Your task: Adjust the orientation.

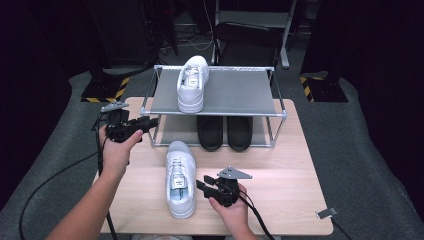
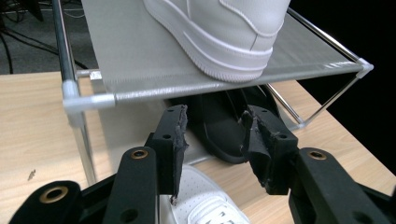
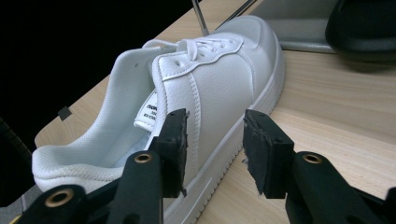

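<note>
Hovering at the left corner of the shoe rack [image 1: 278, 114], left gripper [image 1: 150, 121], jaws spread, nothing between the pads. Ahead of those jaws and above them, front rail of the top shelf with its corner joint up and to the left; sitting on that shelf, white shoe [image 2: 224, 32], heel close to the front edge. Straight ahead through the gap, under the shelf, black shoes [image 2: 229, 126] on the lower level. Just below the left jaw, toe of the second white shoe [image 1: 180, 179] on the table [image 1: 280, 200]. Open bare wood left of the rack's post; open room also between the two shelves.

Held beside that second white shoe, right gripper [image 1: 202, 186], jaws spread, pinching nothing. Left jaw in front of the shoe's side panel, whether touching cannot be told; right jaw over bare tabletop, clear of the sole edge. Ahead of the jaws, toe pointing toward the rack's lower shelf; heel collar near and to the left. Plenty of free table to the right of the right jaw; table's edge beyond the shoe on the left.
</note>
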A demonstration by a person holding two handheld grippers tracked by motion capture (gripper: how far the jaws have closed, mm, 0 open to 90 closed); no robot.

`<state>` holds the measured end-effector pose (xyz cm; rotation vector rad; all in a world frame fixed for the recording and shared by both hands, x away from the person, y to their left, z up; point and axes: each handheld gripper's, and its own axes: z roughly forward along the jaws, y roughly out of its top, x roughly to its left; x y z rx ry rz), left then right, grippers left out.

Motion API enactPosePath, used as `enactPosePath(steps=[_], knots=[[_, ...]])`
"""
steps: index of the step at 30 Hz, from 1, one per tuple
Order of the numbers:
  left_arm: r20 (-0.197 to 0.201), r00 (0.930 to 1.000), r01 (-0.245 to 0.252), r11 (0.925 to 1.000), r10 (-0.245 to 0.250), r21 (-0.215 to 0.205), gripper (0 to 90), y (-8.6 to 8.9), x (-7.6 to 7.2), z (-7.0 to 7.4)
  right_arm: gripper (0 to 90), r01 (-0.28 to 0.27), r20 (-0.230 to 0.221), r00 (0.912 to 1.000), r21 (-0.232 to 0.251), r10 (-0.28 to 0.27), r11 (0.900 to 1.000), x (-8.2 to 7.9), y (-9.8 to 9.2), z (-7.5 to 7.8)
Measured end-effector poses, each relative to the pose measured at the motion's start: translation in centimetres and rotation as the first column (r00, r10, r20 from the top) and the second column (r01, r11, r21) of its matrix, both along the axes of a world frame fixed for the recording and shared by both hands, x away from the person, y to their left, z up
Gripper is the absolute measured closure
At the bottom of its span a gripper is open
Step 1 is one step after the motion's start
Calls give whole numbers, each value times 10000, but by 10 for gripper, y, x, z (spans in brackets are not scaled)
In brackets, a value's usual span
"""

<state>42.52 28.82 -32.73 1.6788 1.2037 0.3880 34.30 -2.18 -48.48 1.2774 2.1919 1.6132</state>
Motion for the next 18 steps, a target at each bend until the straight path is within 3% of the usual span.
enactPosePath(steps=[5,9,12,15,18], knots=[[-120,9999,23,9998,-25,-184,583,4,-6,-14,575,25,-217,9998,268,-19,9996,1,4,-2],[-166,9999,10,9997,-14,-230,583,5,-9,-19,544,-36,-94,9999,443,40,9990,2,10,-1],[-181,9998,36,9997,-41,-233,580,5,-12,-21,526,-111,-282,9995,744,132,9972,2,15,0],[-169,9998,60,9998,-64,-192,576,6,-13,-22,520,-354,-306,9988,655,375,9972,0,22,-2],[-139,9999,-4,9997,0,-232,574,7,-14,-22,513,-430,-266,9987,146,434,9990,0,31,-5]])
